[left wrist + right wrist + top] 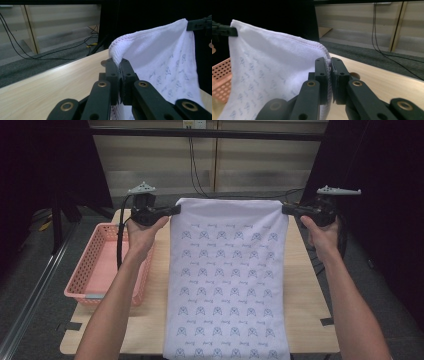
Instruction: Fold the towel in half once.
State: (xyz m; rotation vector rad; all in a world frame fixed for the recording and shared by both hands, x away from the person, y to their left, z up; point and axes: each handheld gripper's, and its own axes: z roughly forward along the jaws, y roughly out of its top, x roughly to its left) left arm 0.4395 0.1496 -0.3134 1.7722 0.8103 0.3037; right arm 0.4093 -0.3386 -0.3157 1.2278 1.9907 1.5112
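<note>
A white towel (227, 275) printed with small blue figures hangs stretched between both grippers and drapes down over the wooden table (155, 310) to its front edge. My left gripper (176, 210) is shut on the towel's far left corner (115, 53). My right gripper (285, 209) is shut on the far right corner (325, 53). The top edge runs taut and level between them, lifted above the table. In the left gripper view the towel (165, 62) falls away to the right; in the right gripper view the towel (269, 70) falls to the left.
A pink perforated plastic basket (100, 270) sits on the table's left side, close beside the towel's left edge, and also shows as the basket (222, 80) in the right gripper view. Black cables (197, 170) trail over the grey floor behind the table.
</note>
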